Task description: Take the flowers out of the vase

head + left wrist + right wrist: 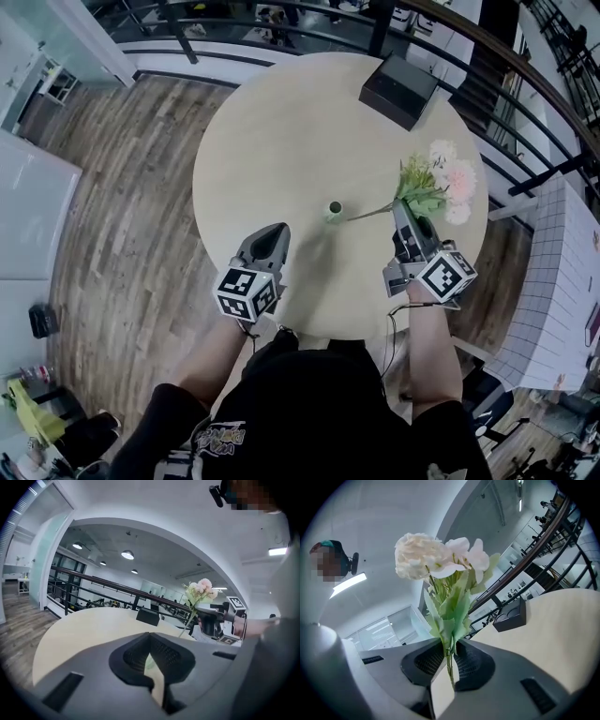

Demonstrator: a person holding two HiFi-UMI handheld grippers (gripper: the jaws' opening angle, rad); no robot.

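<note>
Your left gripper (pixel 275 232) was clenched shut on nothing, its tips on the near side of the vase (pixel 333 211) and apart from it. Your right gripper (pixel 450 644) was closed on the stems of the flowers (pixel 441 183), to the right of the vase.

From the head view, the bunch lay tilted, with its long axis running from the bare stem tip up and to the right. That tip pointed back at the vase and sat just beside its mouth; I cannot tell whether it touched. The pale pink and white blooms pointed away from the vase, toward the right edge of the table (pixel 281 122). The small green vase stood upright.

A black box (pixel 398 89) sat on the far side of the vase, well apart from it.

Each marker cube (pixel 246 291) showed only black-and-white square patterns. The print on your dark shirt (pixel 281 403) was too small to read.
</note>
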